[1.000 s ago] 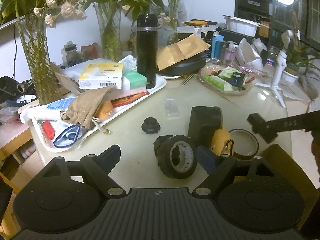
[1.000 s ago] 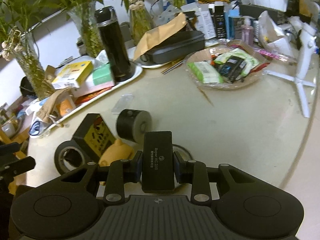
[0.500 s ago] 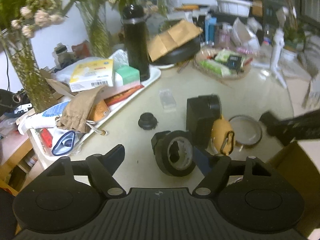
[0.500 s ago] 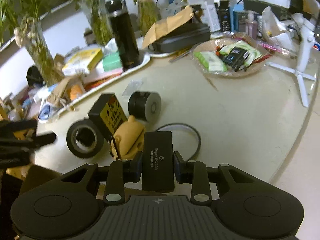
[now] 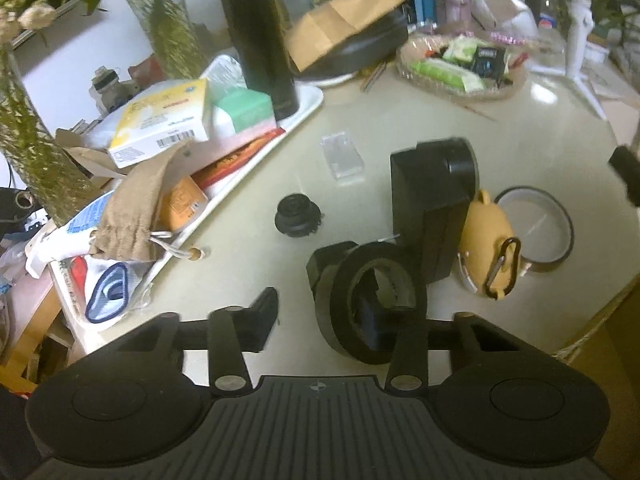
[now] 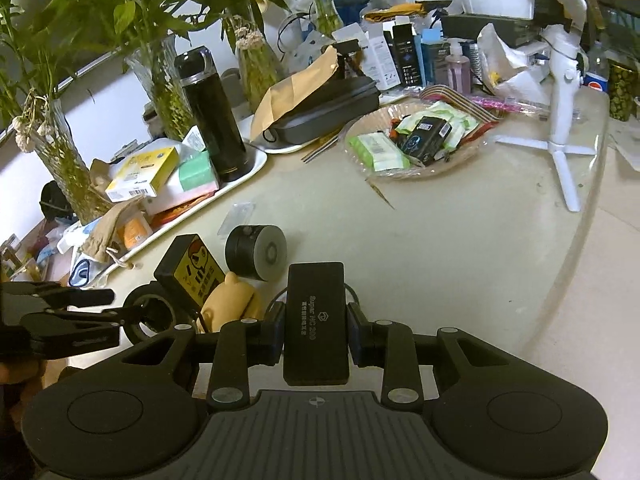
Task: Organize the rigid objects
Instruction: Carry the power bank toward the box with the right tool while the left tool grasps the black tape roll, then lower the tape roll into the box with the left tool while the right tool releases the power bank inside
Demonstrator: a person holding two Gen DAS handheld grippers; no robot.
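The right gripper [image 6: 316, 332] squeezes a flat black box [image 6: 315, 324] tight between its 2 fingers and holds it up above the table [image 6: 460, 248]. The left gripper [image 5: 328, 316] is closing its jaws around a roll of black tape [image 5: 374, 304] that stands on its edge on the table. The right finger pokes into the hole of the roll, and the left finger [image 5: 262, 318] is out on the other side with a gap, so the tape is between them but not pinched. Just behind the tape stands a tall black box [image 5: 430, 208], and a small yellow pouch with a clip [image 5: 486, 246] leans right next to it. A thin ring of brown tape [image 5: 534, 228] lies flat beside the pouch. A little black knob [image 5: 297, 220] sits alone, near the white tray [image 5: 308, 110]. The tray is full of boxes and a black bottle [image 5: 262, 36].
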